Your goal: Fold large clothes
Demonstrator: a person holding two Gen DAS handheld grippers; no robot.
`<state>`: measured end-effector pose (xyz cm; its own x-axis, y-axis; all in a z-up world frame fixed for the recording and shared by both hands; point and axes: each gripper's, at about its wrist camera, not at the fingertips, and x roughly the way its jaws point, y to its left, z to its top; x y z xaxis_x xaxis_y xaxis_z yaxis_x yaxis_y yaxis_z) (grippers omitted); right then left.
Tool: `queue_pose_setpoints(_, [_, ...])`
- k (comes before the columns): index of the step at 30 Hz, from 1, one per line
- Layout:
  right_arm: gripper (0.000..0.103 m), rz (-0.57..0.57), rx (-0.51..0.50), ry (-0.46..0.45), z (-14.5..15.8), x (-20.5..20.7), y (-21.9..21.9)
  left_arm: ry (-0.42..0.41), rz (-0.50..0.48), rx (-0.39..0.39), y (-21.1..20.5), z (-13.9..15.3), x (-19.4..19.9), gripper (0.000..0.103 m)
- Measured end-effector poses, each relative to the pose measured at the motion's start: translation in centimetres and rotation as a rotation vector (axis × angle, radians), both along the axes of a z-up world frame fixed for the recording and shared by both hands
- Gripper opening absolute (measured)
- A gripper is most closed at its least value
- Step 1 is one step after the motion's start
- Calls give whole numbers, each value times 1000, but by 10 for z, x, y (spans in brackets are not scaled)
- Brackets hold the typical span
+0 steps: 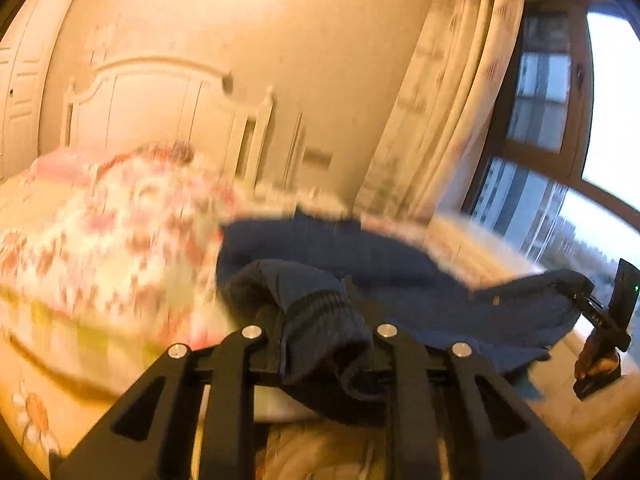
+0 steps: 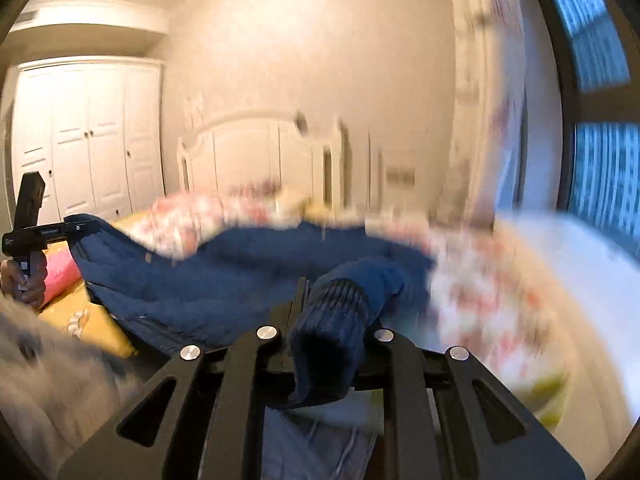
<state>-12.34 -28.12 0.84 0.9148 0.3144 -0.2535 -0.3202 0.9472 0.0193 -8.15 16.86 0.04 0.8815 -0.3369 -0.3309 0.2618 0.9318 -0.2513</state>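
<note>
Bedroom, floral bed (image 1: 100,240) below. Navy knit sweater (image 1: 360,264) hangs between grippers, over bed. Left gripper (image 1: 320,320), right gripper (image 2: 332,312) each clamp ribbed cuff. Soft, floppy, moderately heavy; cuffs stretch, shoulders likely better hold.

I see a dark navy knitted sweater (image 1: 372,256) stretched across my view, its body sagging in a broad blurred swag above the floral bedding (image 1: 108,240) at mid-distance. A ribbed cuff (image 1: 324,320) droops limply in the near centre of my left view, its open end turned toward me, and the other ribbed cuff (image 2: 336,312) hangs the same way in my right view
</note>
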Motion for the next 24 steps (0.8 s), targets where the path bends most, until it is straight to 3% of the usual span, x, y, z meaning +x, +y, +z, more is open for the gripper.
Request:
queue_pose_setpoints(2, [17,-10,-50,-35,18,31,10,-24,11,-6,-2,14,23,24])
queue_pose_setpoints(4, [17,-15,-61,-12,33,89,18,-27,11,6,-6,27,63,27])
queue_pose_setpoints(9, [18,-23,113,242,28,251,9,147,12,-68,-11,33,219,39])
queue_pose_setpoints(10, [19,-24,161,302,22,275,3,208,10,-108,-8,24,258,51])
queue_pose_setpoints(11, [21,-33,256,397,7,310,-9,243,5,-141,-5,16,279,74])
queue_pose_setpoints(12, [23,-37,331,460,-6,331,-18,279,16,-171,-3,7,301,90])
queue_pose_setpoints(13, [31,-24,440,516,-23,353,-33,293,57,-178,1,0,316,92])
queue_pose_setpoints(14, [47,-11,505,532,-32,361,-41,303,98,-172,7,-6,329,92])
queue_pose_setpoints(15, [54,-8,557,536,-39,367,-51,309,96,-179,13,-10,340,92])
queue_pose_setpoints(17, [88,-16,637,502,-52,371,-75,314,94,-209,26,-17,353,92])
queue_pose_setpoints(19, [90,-73,605,455,-56,365,-86,316,173,-176,42,-22,359,92])
queue_pose_setpoints(24, [90,-155,254,505,-70,387,-72,416,128,-13,40,-58,384,91])
